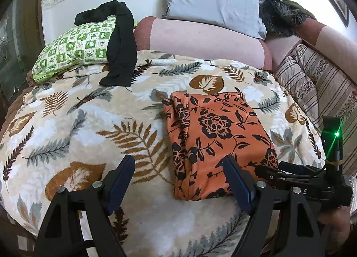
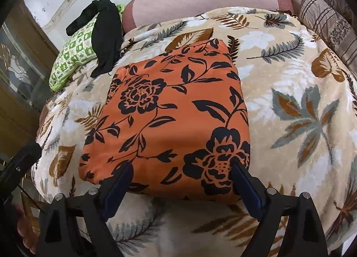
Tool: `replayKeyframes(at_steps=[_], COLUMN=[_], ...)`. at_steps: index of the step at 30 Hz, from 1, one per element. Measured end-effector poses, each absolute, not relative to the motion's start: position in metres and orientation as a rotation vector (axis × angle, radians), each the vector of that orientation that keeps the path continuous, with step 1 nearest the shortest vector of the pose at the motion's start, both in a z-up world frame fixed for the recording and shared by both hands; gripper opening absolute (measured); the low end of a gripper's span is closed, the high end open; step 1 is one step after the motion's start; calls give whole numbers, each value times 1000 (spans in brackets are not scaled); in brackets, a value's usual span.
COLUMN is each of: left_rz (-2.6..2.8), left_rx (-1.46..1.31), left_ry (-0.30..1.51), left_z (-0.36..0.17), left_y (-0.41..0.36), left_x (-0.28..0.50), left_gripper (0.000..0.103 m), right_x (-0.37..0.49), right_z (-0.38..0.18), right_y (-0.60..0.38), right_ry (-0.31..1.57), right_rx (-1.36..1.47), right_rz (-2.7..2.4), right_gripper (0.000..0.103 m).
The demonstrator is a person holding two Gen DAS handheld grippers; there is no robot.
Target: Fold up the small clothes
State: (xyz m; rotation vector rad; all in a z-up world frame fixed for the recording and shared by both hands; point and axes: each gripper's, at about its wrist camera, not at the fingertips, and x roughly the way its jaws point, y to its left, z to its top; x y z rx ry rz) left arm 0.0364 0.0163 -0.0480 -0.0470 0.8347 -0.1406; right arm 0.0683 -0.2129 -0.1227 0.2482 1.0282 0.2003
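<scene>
An orange garment with black flowers [image 1: 214, 136] lies folded into a rectangle on the leaf-patterned blanket [image 1: 89, 123]; it fills the middle of the right wrist view [image 2: 169, 118]. My left gripper [image 1: 178, 163] is open and empty, hovering over the garment's near left edge. My right gripper [image 2: 181, 172] is open and empty, just above the garment's near edge; it also shows in the left wrist view [image 1: 290, 174] at the right. A black garment [image 1: 120, 42] hangs over a green checked pillow [image 1: 75, 49] at the back left.
A pink bolster [image 1: 200, 38] and a grey pillow [image 1: 212, 0] lie along the back wall. A striped cushion [image 1: 316, 83] sits at the right. A glass-panelled cabinet [image 2: 17, 74] stands left of the bed. The blanket [image 2: 301, 112] lies flat around the orange garment.
</scene>
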Motion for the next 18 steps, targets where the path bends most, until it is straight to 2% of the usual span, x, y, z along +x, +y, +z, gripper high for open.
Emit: replayKeyframes(at_steps=[18], left_rz=[-171], left_rx=[-47], left_ry=[782], left_z=[-30], left_y=[11], left_x=[30], left_gripper=[82], right_x=[65], right_z=[-113], right_y=[-210], right_ry=[998], right_rx=[251], right_rz=[210], right_gripper=[91])
